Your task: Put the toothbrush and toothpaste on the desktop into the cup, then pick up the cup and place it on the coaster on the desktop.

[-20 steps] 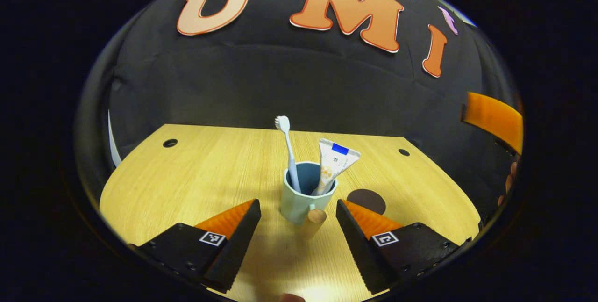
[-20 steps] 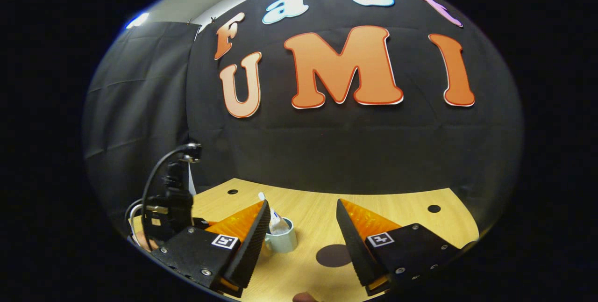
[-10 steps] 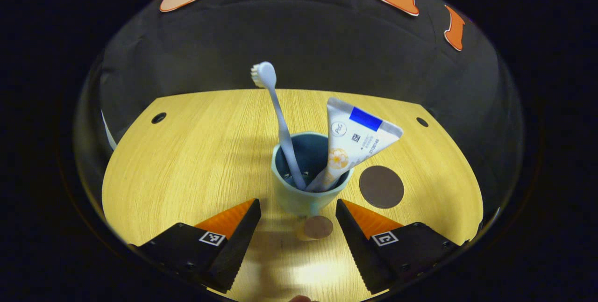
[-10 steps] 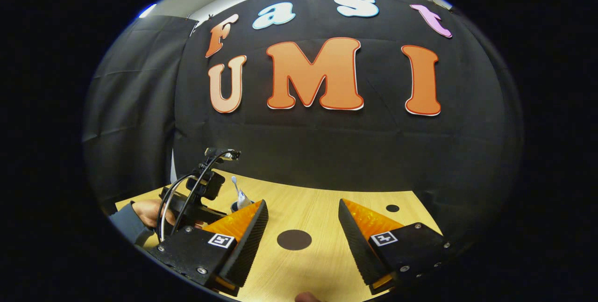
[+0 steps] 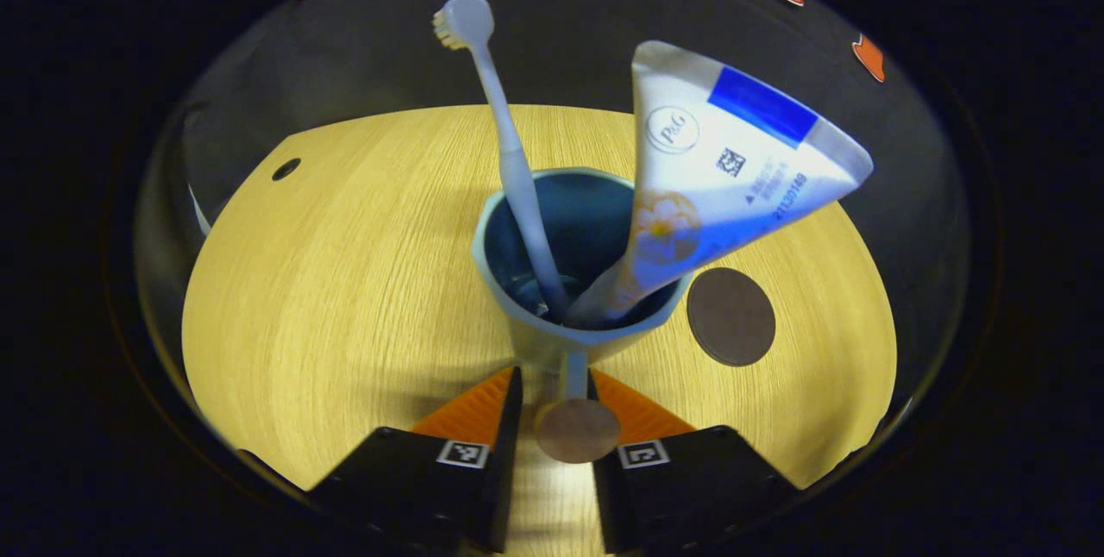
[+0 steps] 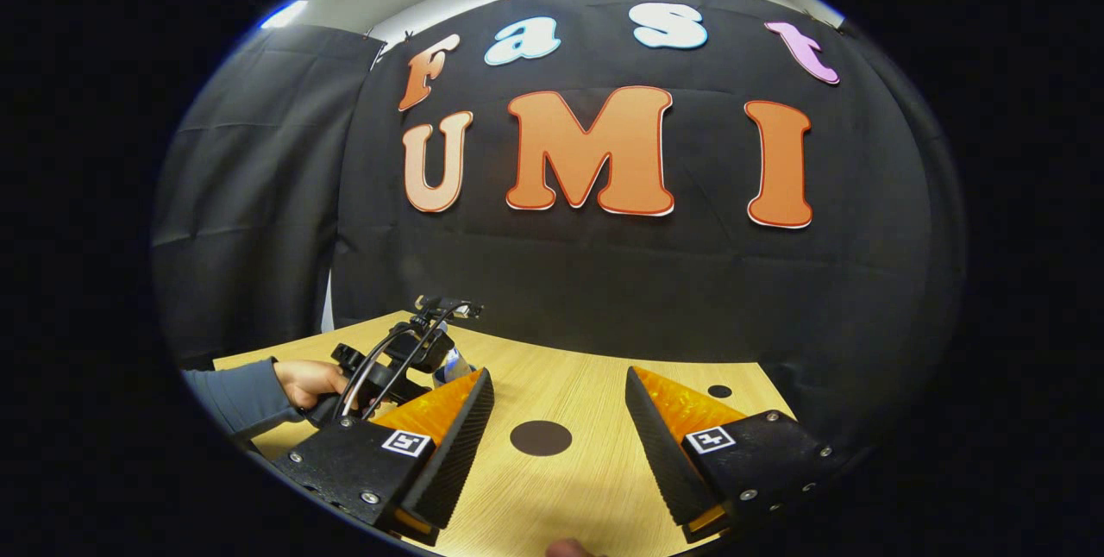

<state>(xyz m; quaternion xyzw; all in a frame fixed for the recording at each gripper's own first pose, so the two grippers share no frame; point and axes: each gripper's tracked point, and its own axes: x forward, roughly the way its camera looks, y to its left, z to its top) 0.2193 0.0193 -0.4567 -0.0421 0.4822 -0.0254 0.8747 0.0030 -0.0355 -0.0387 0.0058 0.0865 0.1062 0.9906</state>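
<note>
Both fingers of the left gripper (image 5: 556, 397) pinch the cup (image 5: 580, 268) handle — right gripper (image 6: 556, 419) gapes wide.

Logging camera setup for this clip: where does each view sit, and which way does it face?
Left gripper view: rides the left gripper, looking down at the cup; jaws closed on its handle.
Right gripper view: rides the right gripper, facing the booth wall over the desk; jaws open, hand at left.
Shared: the coaster and the desktop.
</note>
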